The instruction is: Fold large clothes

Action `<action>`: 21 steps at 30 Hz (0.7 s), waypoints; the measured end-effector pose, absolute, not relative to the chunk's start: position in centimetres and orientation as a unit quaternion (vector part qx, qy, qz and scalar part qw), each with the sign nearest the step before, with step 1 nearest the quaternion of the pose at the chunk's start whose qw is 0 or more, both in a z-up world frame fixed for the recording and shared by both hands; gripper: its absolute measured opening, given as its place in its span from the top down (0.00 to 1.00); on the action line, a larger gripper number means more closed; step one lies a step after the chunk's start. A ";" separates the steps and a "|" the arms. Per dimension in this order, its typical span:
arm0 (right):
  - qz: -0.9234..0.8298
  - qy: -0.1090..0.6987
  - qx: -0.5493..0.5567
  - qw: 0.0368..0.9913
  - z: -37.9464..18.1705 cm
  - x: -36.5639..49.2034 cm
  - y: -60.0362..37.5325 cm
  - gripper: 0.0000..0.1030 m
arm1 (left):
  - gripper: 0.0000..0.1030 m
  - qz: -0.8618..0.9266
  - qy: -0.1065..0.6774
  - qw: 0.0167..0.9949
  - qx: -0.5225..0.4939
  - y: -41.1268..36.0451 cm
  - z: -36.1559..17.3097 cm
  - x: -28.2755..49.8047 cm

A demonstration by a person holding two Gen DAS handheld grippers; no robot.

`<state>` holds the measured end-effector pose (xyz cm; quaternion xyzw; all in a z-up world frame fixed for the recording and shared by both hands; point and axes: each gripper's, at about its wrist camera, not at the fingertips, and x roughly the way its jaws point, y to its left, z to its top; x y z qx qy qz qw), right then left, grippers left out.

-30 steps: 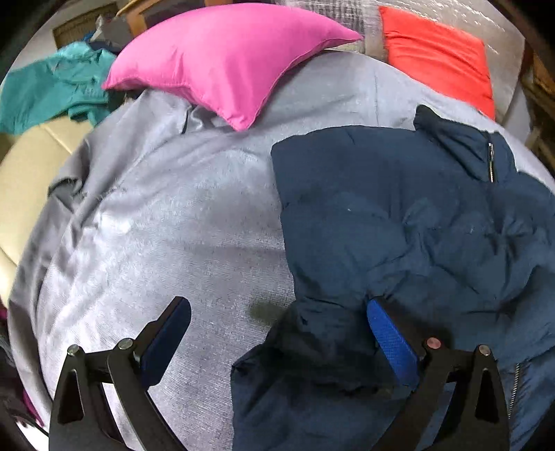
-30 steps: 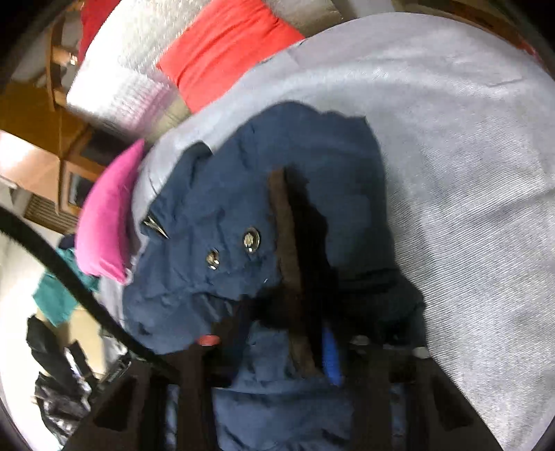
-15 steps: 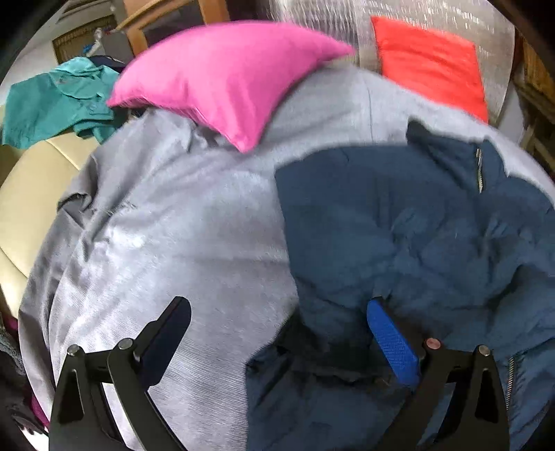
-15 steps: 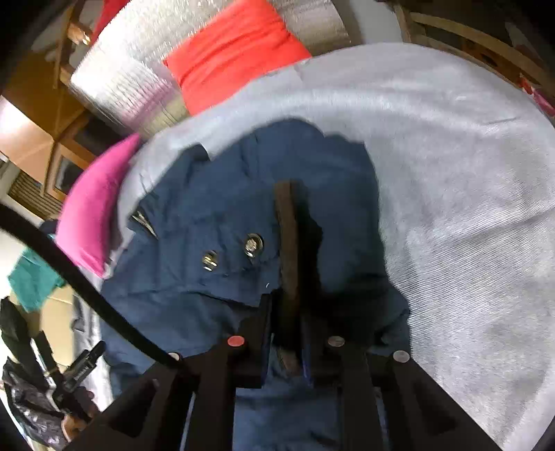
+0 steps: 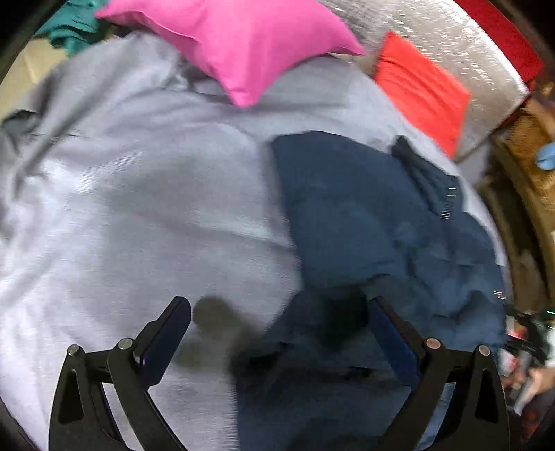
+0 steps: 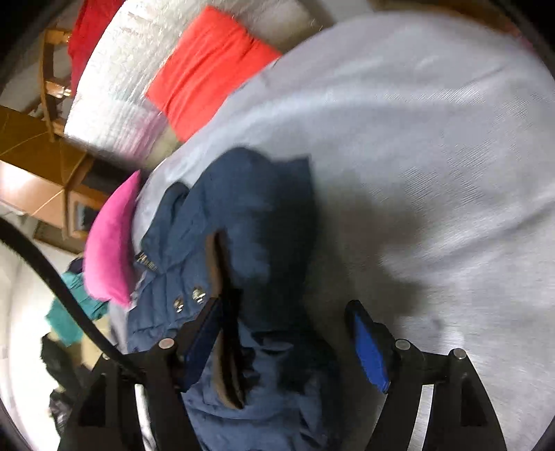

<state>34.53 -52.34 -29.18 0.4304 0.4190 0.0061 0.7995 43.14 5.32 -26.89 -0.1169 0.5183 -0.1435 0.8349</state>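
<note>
- Jacket (image 5: 374,222), navy and padded, lies rumpled on the grey bedspread (image 5: 138,208), toward the side nearest the red cushion (image 5: 419,86).
- From my left wrist camera I see the left gripper (image 5: 277,333) spread wide, its blue pads (image 5: 392,343) pressing on nothing; the jacket's lower edge sits under and between the fingers.
- My right gripper (image 6: 284,336) is opening; the pads (image 6: 367,347) are clear of the cloth, with a fold of the jacket (image 6: 242,215) and its brown trim strip (image 6: 216,277) lying between them.
- Two metal snaps (image 6: 189,300) show just beside the right gripper's left finger.
- A pink pillow (image 5: 236,41) rests on the bedspread's far edge, well apart from the jacket.
- A teal garment (image 5: 69,24) lies beyond the pillow.
</note>
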 end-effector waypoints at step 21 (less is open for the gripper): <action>-0.007 0.387 0.285 0.877 -24.6 34.8 -44.8 0.77 | 0.51 -0.177 0.498 0.846 -0.068 -3.0 -26.5 43.4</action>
